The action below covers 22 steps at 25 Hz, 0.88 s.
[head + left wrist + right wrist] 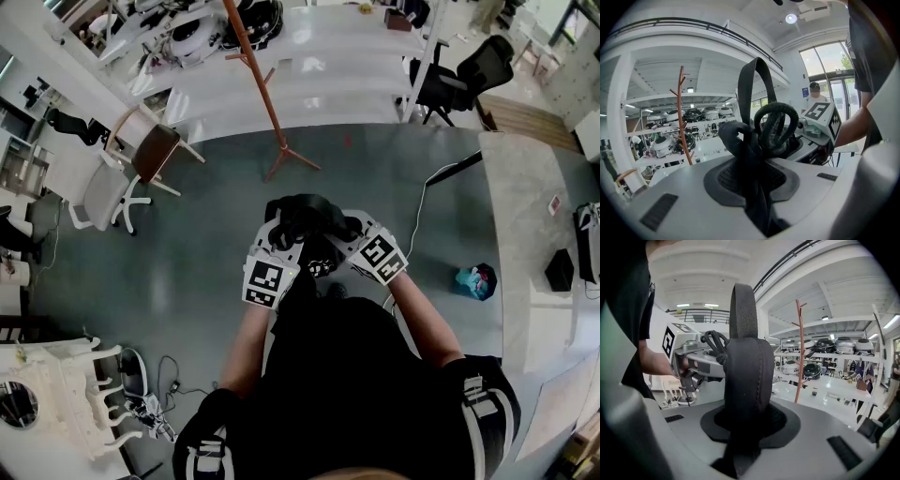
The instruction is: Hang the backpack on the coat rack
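Note:
In the head view a black backpack [305,220] hangs between both grippers, held in front of the person's body. My left gripper [277,251] is shut on a bunched black strap and cord loop [774,127] of the backpack. My right gripper [354,246] is shut on a padded black shoulder strap [745,376], which rises upright between its jaws. The brown wooden coat rack [267,94] stands on the grey floor beyond the backpack, apart from it; the coat rack [682,117] shows at the left of the left gripper view, and the coat rack [800,352] right of centre in the right gripper view.
A white chair with a brown seat [141,155] stands left of the rack. White tables [309,75] with helmets and gear lie behind it. A grey counter [525,244] runs along the right, a teal object [476,280] on the floor beside it. A cable [427,197] crosses the floor.

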Motion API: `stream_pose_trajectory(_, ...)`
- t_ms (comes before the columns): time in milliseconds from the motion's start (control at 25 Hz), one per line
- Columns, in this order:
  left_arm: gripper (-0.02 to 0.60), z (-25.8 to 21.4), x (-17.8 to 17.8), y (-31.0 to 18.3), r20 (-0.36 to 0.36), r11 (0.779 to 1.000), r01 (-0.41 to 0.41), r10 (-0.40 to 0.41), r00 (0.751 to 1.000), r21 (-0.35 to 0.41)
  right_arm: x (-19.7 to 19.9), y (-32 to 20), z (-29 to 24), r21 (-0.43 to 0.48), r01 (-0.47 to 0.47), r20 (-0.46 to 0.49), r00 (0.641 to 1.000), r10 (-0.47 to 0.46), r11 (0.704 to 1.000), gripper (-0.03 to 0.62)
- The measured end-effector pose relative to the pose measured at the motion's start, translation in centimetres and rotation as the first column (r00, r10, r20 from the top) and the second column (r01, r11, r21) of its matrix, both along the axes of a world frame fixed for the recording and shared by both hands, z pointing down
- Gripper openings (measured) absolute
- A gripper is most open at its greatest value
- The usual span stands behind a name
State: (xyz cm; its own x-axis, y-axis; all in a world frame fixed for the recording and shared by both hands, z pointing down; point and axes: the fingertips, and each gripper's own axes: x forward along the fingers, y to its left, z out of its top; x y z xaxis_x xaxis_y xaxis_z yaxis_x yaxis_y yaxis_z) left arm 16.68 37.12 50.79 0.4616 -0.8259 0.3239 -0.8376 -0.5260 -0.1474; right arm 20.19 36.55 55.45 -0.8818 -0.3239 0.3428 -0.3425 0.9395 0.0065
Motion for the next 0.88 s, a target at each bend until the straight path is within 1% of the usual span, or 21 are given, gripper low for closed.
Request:
stream_pose_trajectory(320, 0.084, -0.1, 0.4, -0.4, -0.006, 1.0, -0.008, 0.008, 1.0, 0.003, 0.1, -0.1, -0.7, -0.007, -0.005, 0.006, 1.0, 0.005, 1.0, 0.123)
stream_pose_trajectory(640, 0.084, 0.3, -0.1, -1.0, -0.012, 1.0, -0.008, 0.009, 1.0, 0.003, -0.2, -0.8, -0.1, -0.007, -0.013, -0.004, 1.0, 0.013, 1.0, 0.123)
stream_pose_trajectory(880, 0.084, 0.5, -1.2, -1.7, -0.014, 1.0, -0.008, 0.008, 1.0, -0.002, -1.2, -1.6, 0.3, -0.01, -0.02, -0.01, 1.0, 0.02, 1.0, 0.123)
